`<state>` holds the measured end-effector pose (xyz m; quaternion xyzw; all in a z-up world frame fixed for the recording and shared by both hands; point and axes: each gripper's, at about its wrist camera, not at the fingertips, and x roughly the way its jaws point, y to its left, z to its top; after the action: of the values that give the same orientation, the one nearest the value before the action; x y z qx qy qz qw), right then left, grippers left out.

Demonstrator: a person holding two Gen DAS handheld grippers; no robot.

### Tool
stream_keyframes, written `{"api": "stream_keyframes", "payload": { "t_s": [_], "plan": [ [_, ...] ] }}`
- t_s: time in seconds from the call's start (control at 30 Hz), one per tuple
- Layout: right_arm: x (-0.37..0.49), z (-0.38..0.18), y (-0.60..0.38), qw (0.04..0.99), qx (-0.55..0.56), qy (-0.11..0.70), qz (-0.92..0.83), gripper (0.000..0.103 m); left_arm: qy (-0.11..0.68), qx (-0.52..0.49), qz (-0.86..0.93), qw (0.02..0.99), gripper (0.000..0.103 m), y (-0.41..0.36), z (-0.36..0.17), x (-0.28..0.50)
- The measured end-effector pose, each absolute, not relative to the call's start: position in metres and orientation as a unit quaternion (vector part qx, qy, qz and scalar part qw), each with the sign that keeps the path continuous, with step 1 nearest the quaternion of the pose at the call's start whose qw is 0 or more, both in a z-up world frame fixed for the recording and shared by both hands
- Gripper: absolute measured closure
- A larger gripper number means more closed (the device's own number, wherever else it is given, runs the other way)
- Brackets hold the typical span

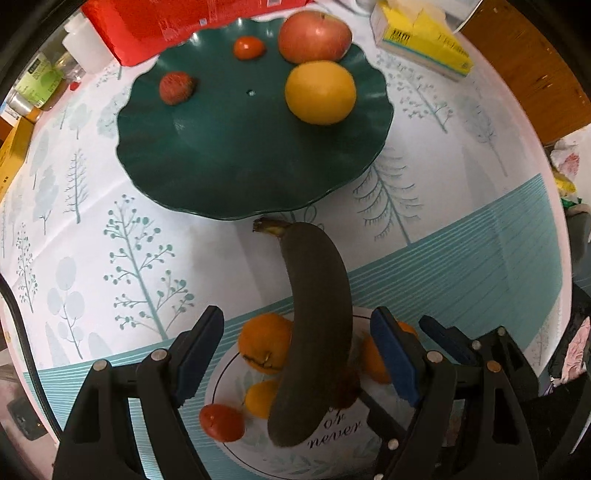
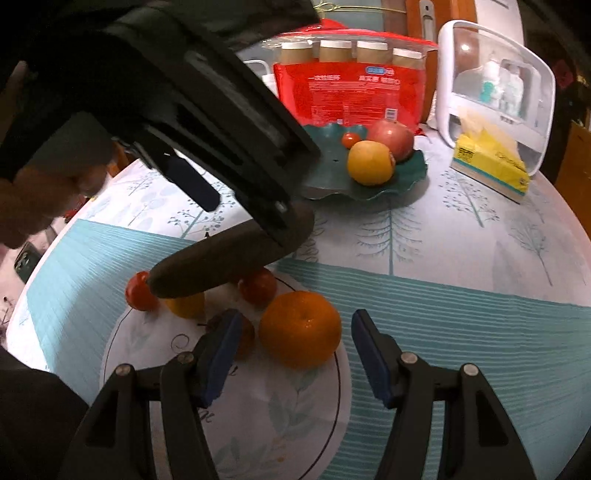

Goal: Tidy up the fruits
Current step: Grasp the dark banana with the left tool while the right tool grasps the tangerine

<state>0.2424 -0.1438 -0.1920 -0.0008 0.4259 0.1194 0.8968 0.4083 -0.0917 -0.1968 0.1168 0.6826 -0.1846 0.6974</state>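
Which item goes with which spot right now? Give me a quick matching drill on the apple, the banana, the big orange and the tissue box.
Things:
1. apple
2. banana
3. big orange
4. tissue box

Places:
A. on the white plate, ahead of the right hand-held gripper
B. on the tablecloth, right of the green plate
C. between the left hand-held gripper fingers
D. on the green plate

Pairs: 1-D, 2-C, 3-A, 4-B

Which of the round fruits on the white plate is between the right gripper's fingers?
The large orange, the biggest round fruit on the white plate. It lies ahead of the open right gripper; the smaller fruits sit farther left.
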Motion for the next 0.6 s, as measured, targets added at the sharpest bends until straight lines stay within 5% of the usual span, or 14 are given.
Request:
{"api": "stream_keyframes", "payload": {
  "t_s": [0.23,0.6],
  "plan": [
    [0.248,-0.195,-0.151,0.894,0.014,0.424,0.142,0.041,0.709,0.122,-0.156,0.677,0.028,-0.103,-0.221,0.414],
    [0.261,-0.200,-0.165,0.875,0.070,0.448,0.168,0.056,0.714,0.100,-0.137,0.679,0.040,-0.106,-0.233,0.421]
  ]
}}
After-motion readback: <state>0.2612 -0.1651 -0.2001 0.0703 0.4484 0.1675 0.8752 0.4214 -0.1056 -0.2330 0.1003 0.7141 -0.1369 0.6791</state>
